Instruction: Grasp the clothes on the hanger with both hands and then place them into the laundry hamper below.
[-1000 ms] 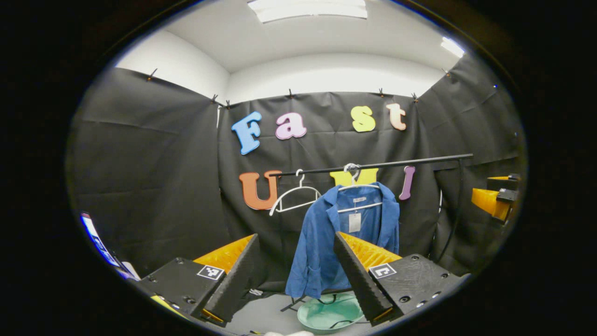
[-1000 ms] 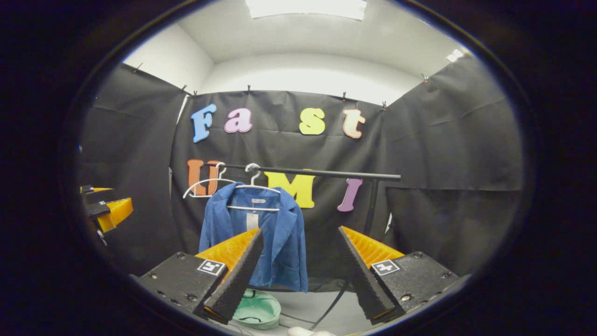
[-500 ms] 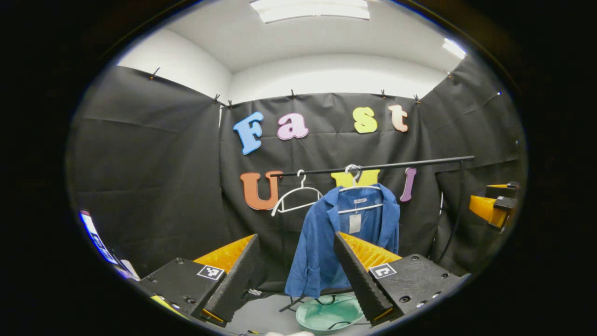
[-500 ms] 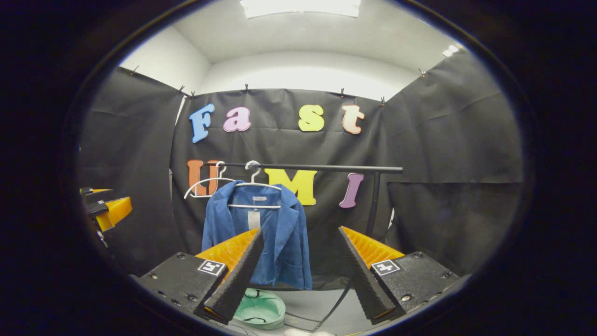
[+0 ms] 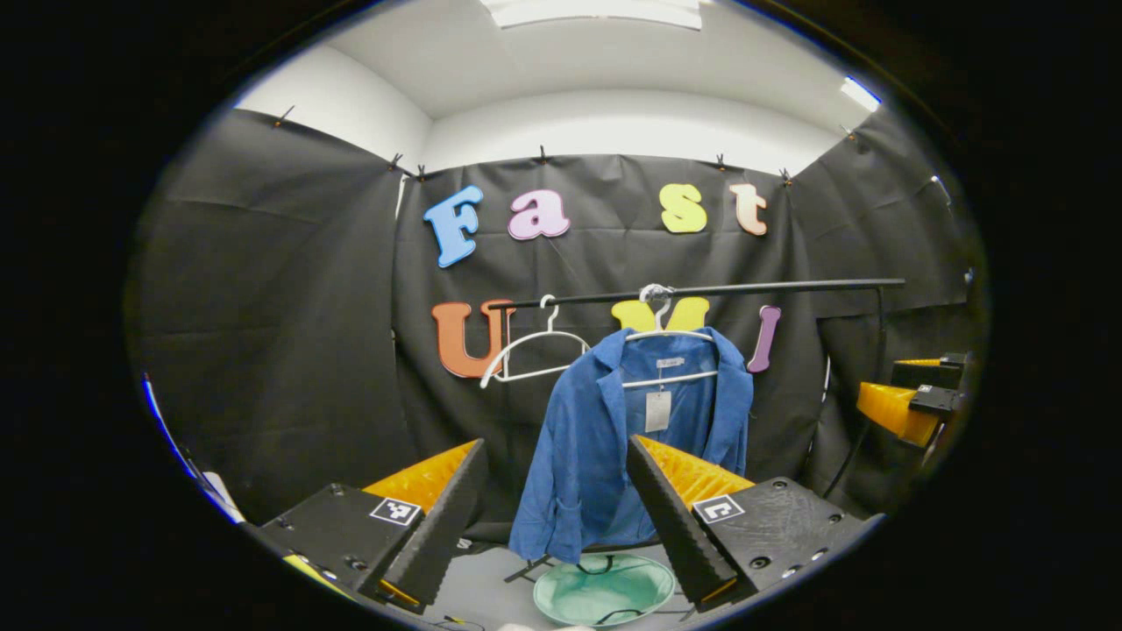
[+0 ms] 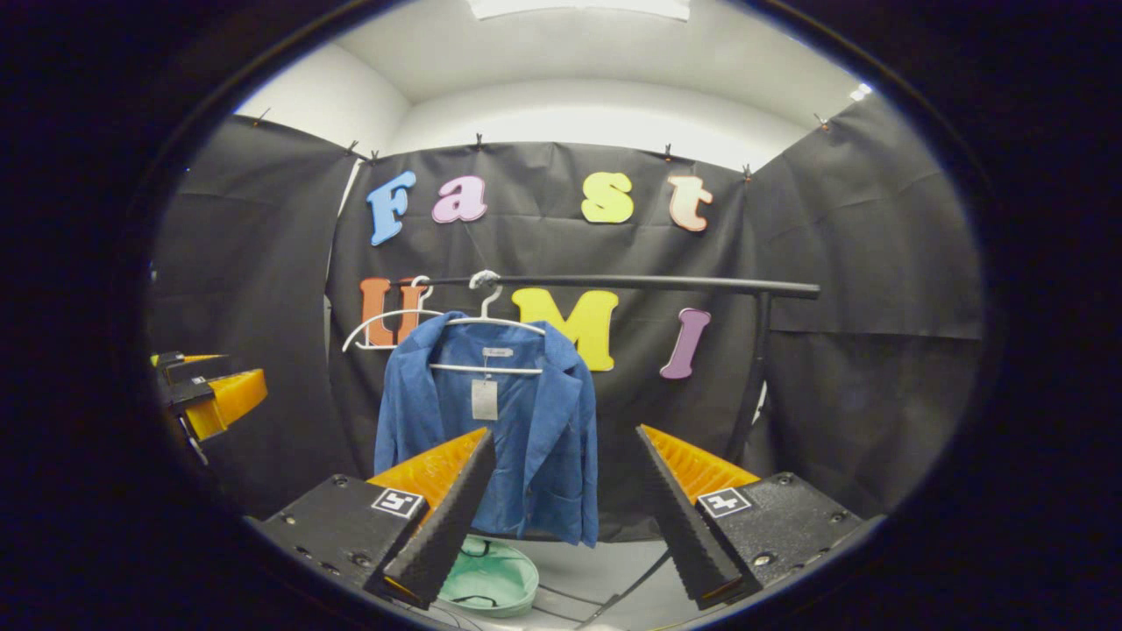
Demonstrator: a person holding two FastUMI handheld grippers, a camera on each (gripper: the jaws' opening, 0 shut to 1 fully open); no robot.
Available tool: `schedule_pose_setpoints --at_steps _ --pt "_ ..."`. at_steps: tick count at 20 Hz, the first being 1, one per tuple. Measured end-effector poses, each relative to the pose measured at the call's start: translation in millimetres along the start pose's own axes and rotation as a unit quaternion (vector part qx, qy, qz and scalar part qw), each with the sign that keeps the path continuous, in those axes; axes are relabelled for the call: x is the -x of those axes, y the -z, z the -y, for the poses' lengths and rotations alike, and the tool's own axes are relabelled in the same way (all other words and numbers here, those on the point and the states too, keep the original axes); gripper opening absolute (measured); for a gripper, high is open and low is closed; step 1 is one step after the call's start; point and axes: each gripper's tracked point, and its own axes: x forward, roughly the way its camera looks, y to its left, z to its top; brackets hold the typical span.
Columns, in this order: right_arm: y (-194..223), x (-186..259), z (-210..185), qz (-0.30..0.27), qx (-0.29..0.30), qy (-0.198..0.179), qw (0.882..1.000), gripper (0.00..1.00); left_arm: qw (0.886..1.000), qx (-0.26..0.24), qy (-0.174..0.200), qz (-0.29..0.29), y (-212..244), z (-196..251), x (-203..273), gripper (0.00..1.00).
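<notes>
Jacket [image 5: 605, 447] and hamper [image 5: 603, 589] line up neatly: the blue garment hangs open-fronted on a white hanger [image 5: 666, 337] hooked over the black rail [image 5: 701, 291], and the green hamper sits on the floor directly beneath its hem — so a release should drop it straight in. An empty white hanger [image 5: 530, 355] hangs just beside it on the rail.

Both tools are well short of the cloth. The left gripper [image 5: 552, 517] has its fingers spread wide with nothing between them, and the right gripper [image 6: 561, 517] is likewise spread and empty, presumably readied for a two-sided grab at the shoulders (one tool per side). From the right gripper view the jacket sits left of centre, so that hand likely needs to swing inward before closing.
</notes>
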Motion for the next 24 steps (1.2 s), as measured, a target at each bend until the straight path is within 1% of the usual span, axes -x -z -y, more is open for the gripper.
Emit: schedule_pose_setpoints --at_steps 2,5,7,8,10,12,13,14,16,19,20,22,23,24 --pt "4 -10 -4 -0.01 0.001 -0.012 1.0 0.99 1.0 -0.001 -0.003 -0.008 9 11 -24 1.0" --pt "7 -24 -7 -0.016 0.004 -0.033 0.999 0.99 1.0 0.002 0.006 -0.016 15 37 -54 1.0" --pt "8 -37 -10 -0.016 0.007 -0.041 0.999 1.0 1.0 -0.002 0.009 -0.004 13 55 -77 1.0" --pt "10 -44 -9 -0.019 0.011 -0.044 0.999 0.99 1.0 -0.007 0.009 -0.001 14 62 -90 1.0" --pt "11 -58 -8 -0.024 0.012 -0.051 0.998 0.99 1.0 -0.017 0.01 -0.004 18 78 -114 1.0" --pt "13 -65 -14 -0.027 0.01 -0.065 0.997 0.98 1.0 -0.022 0.011 0.004 16 89 -136 1.0" --pt "15 -68 -15 -0.028 0.012 -0.073 0.997 0.99 1.0 -0.025 0.009 0.008 16 93 -147 0.98" --pt "18 -72 -16 -0.035 0.014 -0.077 0.996 0.96 1.0 -0.028 0.005 0.009 19 95 -158 0.97" --pt "21 -79 -20 -0.042 0.01 -0.09 0.995 0.95 1.0 -0.026 0.0 0.008 25 98 -179 0.98" --pt "28 -100 -24 -0.055 0.01 -0.099 0.993 0.93 1.0 -0.026 -0.01 0.004 41 98 -208 0.98" --pt "30 -103 -29 -0.06 0.005 -0.108 0.992 0.92 0.999 -0.029 -0.015 0.0 46 97 -219 0.98" --pt "33 -108 -30 -0.064 0.006 -0.107 0.992 0.89 0.999 -0.037 -0.025 -0.001 52 96 -235 0.92" --pt "34 -112 -28 -0.065 0.009 -0.101 0.993 0.89 0.999 -0.041 -0.032 -0.004 57 94 -242 0.95" --pt "34 -116 -27 -0.064 0.009 -0.095 0.993 0.89 0.998 -0.041 -0.039 -0.006 60 92 -249 0.95"
